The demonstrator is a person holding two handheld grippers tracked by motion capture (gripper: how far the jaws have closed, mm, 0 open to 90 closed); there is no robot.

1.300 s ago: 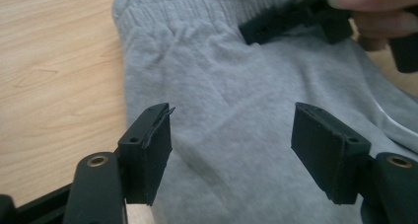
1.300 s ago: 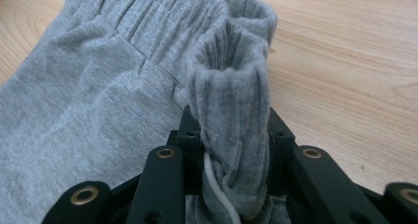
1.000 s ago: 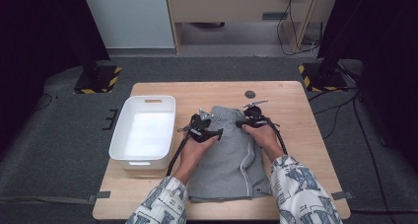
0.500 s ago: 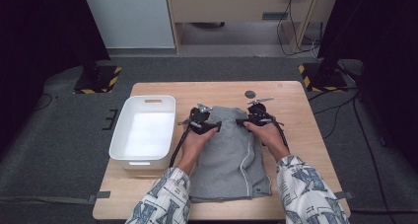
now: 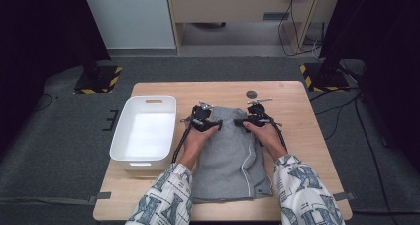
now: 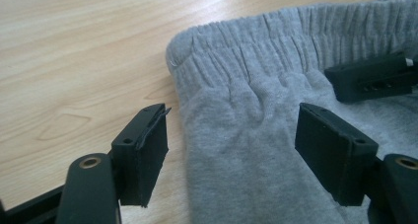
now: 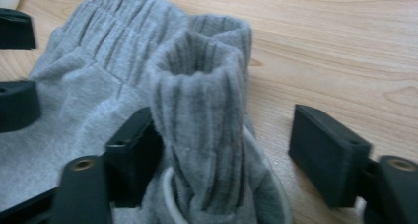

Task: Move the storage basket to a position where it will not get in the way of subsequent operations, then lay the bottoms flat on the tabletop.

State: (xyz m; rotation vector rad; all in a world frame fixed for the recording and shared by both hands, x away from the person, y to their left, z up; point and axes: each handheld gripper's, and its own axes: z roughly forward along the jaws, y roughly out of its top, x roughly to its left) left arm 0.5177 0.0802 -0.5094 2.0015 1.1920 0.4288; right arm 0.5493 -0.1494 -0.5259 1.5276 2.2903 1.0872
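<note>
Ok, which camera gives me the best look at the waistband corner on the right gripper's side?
The right gripper view: the waistband corner stands bunched up between the open jaws of the right gripper. The high view shows it small beside that gripper; the left gripper view shows the opposite corner.

No words, labels, brand marks or numbers can be read anywhere; the pattern on the sleeves (image 5: 163, 197) is too blurred to tell.

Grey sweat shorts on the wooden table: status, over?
Left gripper open, jaws astride the waistband corner. Right gripper open, bunched waistband against one jaw. Grey sweat shorts flat on wooden table. White plastic bin alongside, not in the way.
</note>
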